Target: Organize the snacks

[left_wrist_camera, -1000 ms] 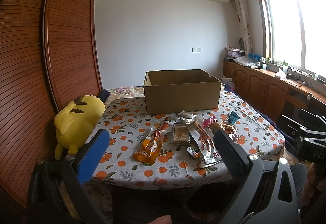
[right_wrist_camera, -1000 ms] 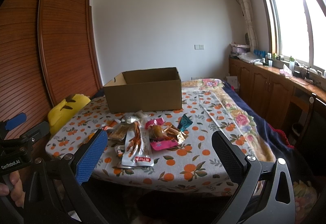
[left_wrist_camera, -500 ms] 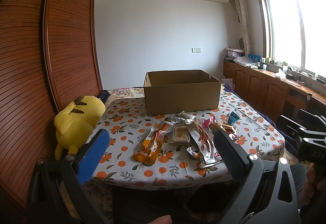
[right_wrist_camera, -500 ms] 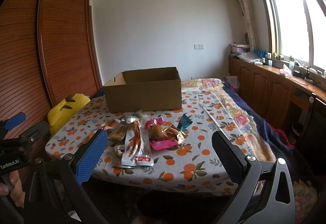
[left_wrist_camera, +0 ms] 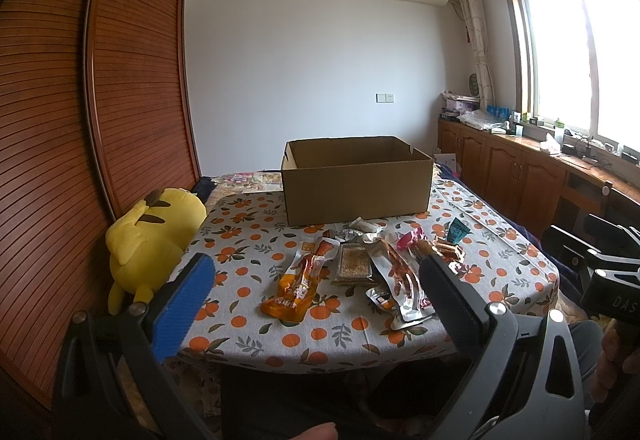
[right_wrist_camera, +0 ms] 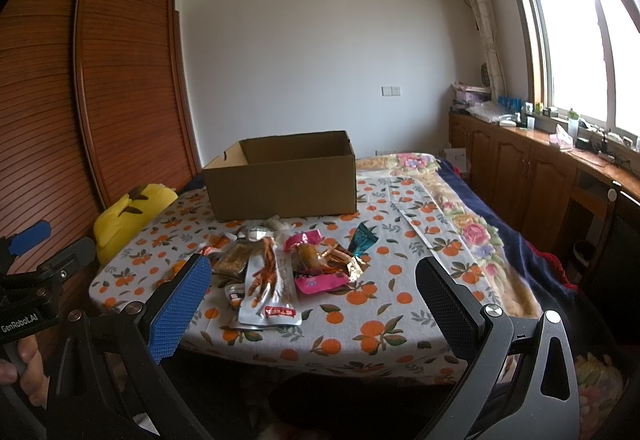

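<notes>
Several snack packets lie in a loose pile on the orange-print tablecloth [left_wrist_camera: 248, 268], in front of an open cardboard box [left_wrist_camera: 356, 180] [right_wrist_camera: 284, 180]. Among them are an orange packet [left_wrist_camera: 300, 284], a clear packet of chicken feet [right_wrist_camera: 266, 292] [left_wrist_camera: 400, 280], a pink packet [right_wrist_camera: 318, 282] and a small teal wrapper [right_wrist_camera: 362, 238] [left_wrist_camera: 456, 230]. My left gripper [left_wrist_camera: 316, 304] hangs open short of the table's near edge, nothing between its fingers. My right gripper [right_wrist_camera: 316, 300] is open too, held back from the near edge, and empty.
A yellow plush toy [left_wrist_camera: 152, 236] sits at the table's left edge against the wooden wardrobe [left_wrist_camera: 80, 120]. Wooden cabinets [right_wrist_camera: 540, 168] line the window wall at right. A floral blanket [right_wrist_camera: 472, 224] covers the surface right of the tablecloth.
</notes>
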`<state>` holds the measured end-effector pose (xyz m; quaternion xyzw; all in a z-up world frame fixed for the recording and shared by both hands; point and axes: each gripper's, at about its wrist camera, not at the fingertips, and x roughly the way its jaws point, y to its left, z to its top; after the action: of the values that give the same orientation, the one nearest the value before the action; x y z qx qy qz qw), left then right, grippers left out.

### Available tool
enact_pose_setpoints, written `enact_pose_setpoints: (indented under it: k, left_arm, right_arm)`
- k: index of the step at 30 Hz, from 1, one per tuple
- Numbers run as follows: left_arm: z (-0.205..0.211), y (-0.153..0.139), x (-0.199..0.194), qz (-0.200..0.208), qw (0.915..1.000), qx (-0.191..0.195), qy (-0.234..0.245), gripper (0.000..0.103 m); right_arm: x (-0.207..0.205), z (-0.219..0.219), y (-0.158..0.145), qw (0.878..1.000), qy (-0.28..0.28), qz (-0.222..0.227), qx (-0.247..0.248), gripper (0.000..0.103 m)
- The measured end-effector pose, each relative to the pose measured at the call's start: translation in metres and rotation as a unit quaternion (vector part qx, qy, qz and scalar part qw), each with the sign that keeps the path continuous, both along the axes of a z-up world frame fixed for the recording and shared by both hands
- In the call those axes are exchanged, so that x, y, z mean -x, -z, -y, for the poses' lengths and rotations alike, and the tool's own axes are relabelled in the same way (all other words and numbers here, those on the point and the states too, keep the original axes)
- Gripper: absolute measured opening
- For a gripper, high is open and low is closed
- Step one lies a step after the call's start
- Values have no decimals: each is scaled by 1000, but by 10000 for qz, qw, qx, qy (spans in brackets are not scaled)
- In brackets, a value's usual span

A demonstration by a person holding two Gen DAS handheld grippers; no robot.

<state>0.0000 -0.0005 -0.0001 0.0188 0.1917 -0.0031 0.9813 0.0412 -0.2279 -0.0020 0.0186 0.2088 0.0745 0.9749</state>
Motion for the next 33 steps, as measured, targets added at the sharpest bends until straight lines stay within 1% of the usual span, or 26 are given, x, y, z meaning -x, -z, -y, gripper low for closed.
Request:
enact_pose_setpoints:
  k: [4,9,12,15,23,29,33]
  left_arm:
    - [1,0,3,-33,10000,1,8,103]
    - [3,4,-3,-97,9999,11,29,103]
    - [1,6,-3,-145,9999,26,51,103]
    - [2,15,-8,-286,9996,39,78,103]
    - [0,34,-25,-487,9988,-55,82,103]
    - [-9,46,-50,-719,9974,-50,82,103]
    - [-17,50,-68,-866,9961,64,147,103]
  right_arm:
    - [-2,-1,0,10000,2,-9,-4,103]
    - [3,1,0,10000,1,-27,-1,103]
    - [2,0,6,10000,0,-54,4,103]
    - [0,0,10,9999,-7,-119,4,103]
    - [-10,2,18,9997,-72,-238,23,103]
    - [-35,1,26,9990,-314,-314,112,103]
    - [-58,0,35,9957,-725,-577,-15,103]
